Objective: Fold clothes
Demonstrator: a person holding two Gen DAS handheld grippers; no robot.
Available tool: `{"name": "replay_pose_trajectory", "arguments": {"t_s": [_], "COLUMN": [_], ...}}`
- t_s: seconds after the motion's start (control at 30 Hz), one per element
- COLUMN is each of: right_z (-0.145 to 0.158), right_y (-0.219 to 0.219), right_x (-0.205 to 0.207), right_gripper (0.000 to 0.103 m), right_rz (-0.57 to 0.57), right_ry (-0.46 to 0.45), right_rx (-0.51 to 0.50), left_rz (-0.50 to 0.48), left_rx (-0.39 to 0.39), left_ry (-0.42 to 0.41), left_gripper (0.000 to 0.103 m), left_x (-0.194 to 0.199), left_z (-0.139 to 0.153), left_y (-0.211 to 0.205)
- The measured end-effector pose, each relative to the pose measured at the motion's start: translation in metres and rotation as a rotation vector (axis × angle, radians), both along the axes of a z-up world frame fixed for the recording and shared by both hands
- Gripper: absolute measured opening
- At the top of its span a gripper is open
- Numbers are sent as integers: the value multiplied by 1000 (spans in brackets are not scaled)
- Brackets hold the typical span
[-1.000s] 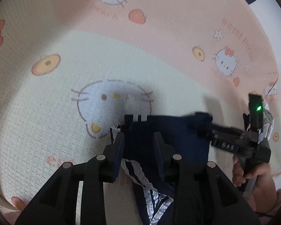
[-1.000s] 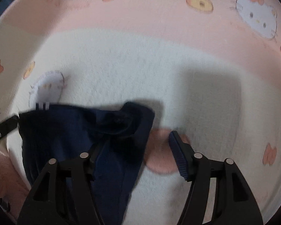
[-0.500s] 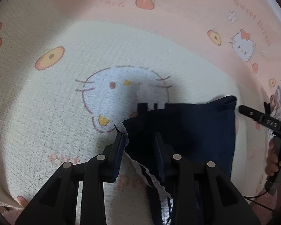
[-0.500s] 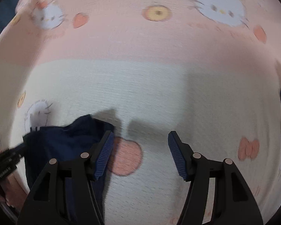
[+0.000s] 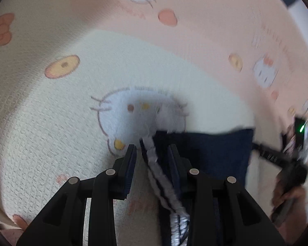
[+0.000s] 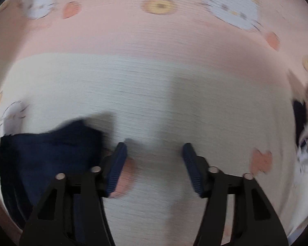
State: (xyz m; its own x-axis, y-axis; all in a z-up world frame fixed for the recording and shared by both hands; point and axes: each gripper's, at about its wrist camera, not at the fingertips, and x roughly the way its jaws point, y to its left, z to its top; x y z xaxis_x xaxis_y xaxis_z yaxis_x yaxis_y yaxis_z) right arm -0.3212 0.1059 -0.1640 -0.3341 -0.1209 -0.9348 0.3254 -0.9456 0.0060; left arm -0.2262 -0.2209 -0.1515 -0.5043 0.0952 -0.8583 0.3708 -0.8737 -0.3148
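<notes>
On my left feed I see the left gripper (image 5: pixel 153 150) low over the blanket (image 5: pixel 51 123), its jaws parted a little with a grey-and-navy striped edge (image 5: pixel 154 164) of the garment (image 5: pixel 211 149) running up between them; the right finger (image 5: pixel 173 160) lies against the navy cloth, the left finger stands clear of it, and I cannot tell whether the jaws actually pinch the fabric. The garment is a dark navy piece spread on the cream part of the blanket, its top edge just below a cat-face print (image 5: pixel 141 110) and its body reaching right from my left gripper. At the right edge of that view I see the right gripper (image 5: pixel 277 157) from the side with a green light on its body and the hand (image 5: pixel 289 196) holding it; its tip sits just beside the garment's right edge, though blur hides whether they touch. On my right feed the right gripper (image 6: pixel 153 164) is spread wide with only blanket between the blue pads (image 6: pixel 117 168), over a pink spot in the print. The garment (image 6: pixel 49 153) lies to the left of the left finger, its near corner raised and casting a shadow on the cream fabric. Both feeds are smeared by motion. At the far right of the right view is a pile of other cloth (image 6: pixel 306 143), too blurred to make out.
</notes>
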Motion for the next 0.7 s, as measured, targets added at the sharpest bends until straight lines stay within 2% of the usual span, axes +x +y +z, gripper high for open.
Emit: {"name": "replay_pose_trajectory", "arguments": {"t_s": [0.1,0.17,0.2,0.27,0.3,0.37,0.4,0.43,0.47,0.5,0.53,0.63,0.7], "right_z": [16,29,30,26,17,6,8,10,11,11,12,23,39], "right_y": [19,6,-9,-29,-40,-50,-48,-43,-33,-25,-16,-6,5], "right_x": [8,21,24,33,36,46,48,47,46,46,46,53,67], "right_gripper": [56,57,58,55,54,52,52,52,56,59,61,58,57], "right_rz": [-10,60,114,208,231,246,232,203,159,130,104,86,95], "right_ry": [1,33,25,-7,-20,11,33,31,34,39,41,43,38], "right_rx": [-112,-148,-146,-104,-41,32,34,33,35,40,45,32,-45], "left_rz": [-17,-47,-63,-96,-97,-82,-77,-72,-68,-64,-62,-62,-33], "left_rx": [19,24,26,-59,-73,-59,-45,-28,-11,7,25,34,52], "left_ry": [-21,-46,-59,-117,-120,-91,-80,-70,-60,-61,-68,-39,-12], "left_gripper": [45,45,39,13,13,13,13,14,20,41,49,49,49], "left_x": [2,0,-1,-2,-3,-7,-9,-10,-12,-11,-10,1,13], "left_z": [-7,-16,-20,-28,-29,-27,-25,-24,-23,-22,-21,-10,0], "left_y": [3,10,13,26,28,27,26,24,22,21,22,20,13]}}
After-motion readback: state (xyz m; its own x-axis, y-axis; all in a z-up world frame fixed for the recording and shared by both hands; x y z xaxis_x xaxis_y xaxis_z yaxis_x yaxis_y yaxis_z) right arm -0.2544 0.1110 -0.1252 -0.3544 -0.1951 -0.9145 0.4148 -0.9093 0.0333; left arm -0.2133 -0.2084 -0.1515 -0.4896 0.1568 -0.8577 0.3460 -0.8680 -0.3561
